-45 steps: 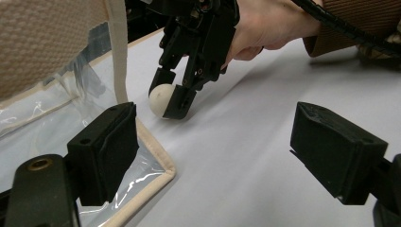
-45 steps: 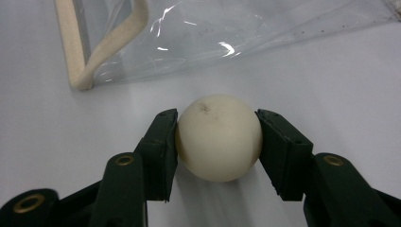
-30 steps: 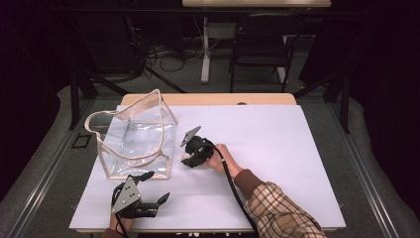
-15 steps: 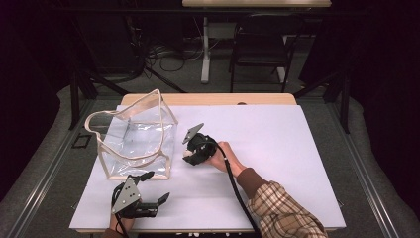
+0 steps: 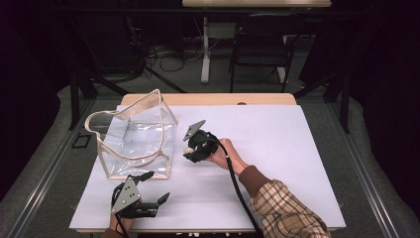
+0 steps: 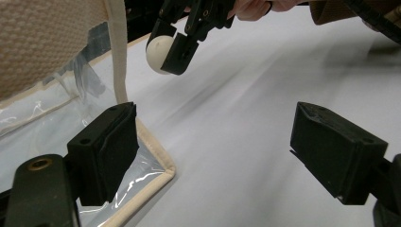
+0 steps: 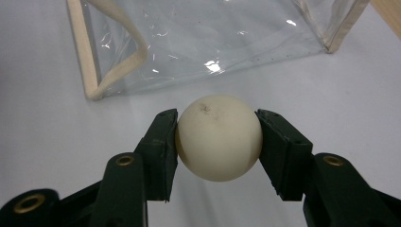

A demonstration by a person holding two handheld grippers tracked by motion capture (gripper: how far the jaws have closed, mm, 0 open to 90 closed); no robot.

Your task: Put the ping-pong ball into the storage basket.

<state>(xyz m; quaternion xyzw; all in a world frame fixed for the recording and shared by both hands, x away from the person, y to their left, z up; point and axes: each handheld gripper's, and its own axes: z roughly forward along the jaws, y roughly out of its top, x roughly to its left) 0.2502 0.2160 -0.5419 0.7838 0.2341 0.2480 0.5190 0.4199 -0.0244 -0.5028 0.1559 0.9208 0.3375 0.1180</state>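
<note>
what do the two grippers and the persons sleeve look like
Both the left gripper and the right gripper are black, with two blocky jaws, brass-coloured rivets, a grey three-cornered plate on top and a trailing black cable. The right arm wears a plaid sleeve with a brown cuff.

Glossy clear plastic bag (image 5: 136, 144) with woven cloth trim, matt smooth cream ball (image 7: 218, 137), matt white tabletop (image 5: 277, 148)

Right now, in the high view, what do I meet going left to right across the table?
Clear bag → ball in the right gripper → hand → plaid sleeve.
</note>
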